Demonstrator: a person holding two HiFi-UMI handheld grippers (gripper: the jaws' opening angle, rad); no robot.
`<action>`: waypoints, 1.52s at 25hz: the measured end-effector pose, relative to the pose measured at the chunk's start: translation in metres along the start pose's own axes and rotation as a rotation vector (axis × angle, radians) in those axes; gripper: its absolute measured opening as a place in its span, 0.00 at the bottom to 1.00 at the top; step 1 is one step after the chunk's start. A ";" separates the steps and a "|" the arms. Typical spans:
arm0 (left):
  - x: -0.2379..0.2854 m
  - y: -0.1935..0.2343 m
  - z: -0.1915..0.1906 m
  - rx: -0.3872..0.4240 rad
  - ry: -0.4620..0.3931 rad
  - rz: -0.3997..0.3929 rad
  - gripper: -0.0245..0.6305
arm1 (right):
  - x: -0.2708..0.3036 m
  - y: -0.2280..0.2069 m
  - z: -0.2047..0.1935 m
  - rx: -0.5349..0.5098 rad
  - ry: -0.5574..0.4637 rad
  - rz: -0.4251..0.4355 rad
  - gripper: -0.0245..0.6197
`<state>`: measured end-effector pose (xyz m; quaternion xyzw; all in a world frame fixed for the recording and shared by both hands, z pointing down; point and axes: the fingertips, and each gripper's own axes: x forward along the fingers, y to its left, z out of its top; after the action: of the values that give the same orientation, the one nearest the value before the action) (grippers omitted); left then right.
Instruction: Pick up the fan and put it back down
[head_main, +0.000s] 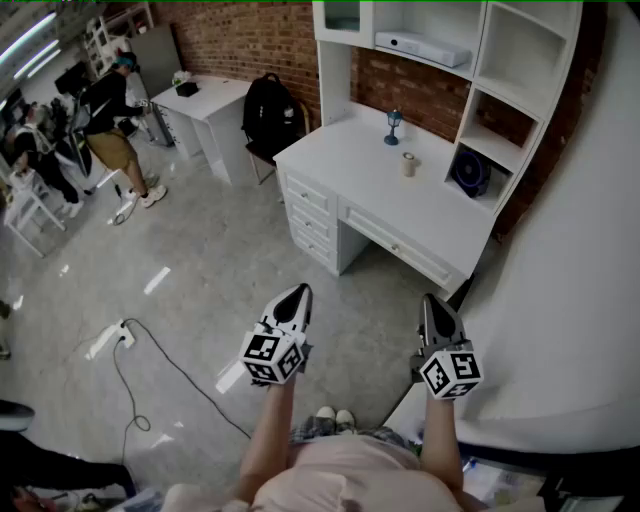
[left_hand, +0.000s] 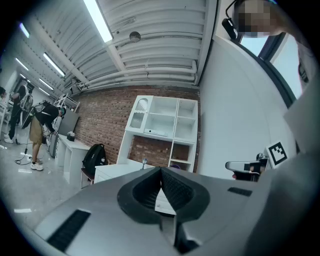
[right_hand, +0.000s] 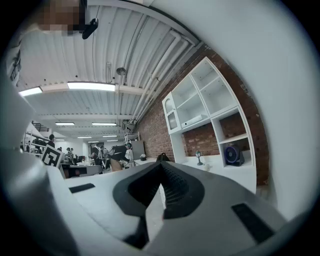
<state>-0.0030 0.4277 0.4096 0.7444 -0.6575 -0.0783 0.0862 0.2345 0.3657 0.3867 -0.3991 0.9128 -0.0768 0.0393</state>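
The fan is small, dark blue and round. It stands in the lower right cubby of the white shelf unit on the white desk, and it also shows in the right gripper view as the fan. Both grippers hang level over the grey floor, well short of the desk. My left gripper is shut with nothing in it, and its tips meet in its own view. My right gripper is likewise shut and empty. The fan is far from both.
On the desk top stand a small blue lamp figure and a pale cup. A white box lies on an upper shelf. A black backpack sits beside a second white table. A power strip with its cable lies on the floor. People stand at far left.
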 end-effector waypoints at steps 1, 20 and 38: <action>0.000 0.000 0.001 -0.001 0.000 -0.001 0.08 | 0.001 0.001 0.001 -0.001 -0.001 0.001 0.06; 0.003 0.001 -0.006 -0.013 0.014 -0.007 0.08 | 0.002 0.001 -0.003 0.057 -0.010 -0.010 0.06; 0.009 0.010 -0.029 -0.052 0.075 -0.023 0.08 | 0.010 0.016 0.006 0.028 -0.076 0.094 0.72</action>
<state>-0.0049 0.4186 0.4397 0.7517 -0.6431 -0.0685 0.1293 0.2170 0.3685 0.3776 -0.3576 0.9273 -0.0726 0.0831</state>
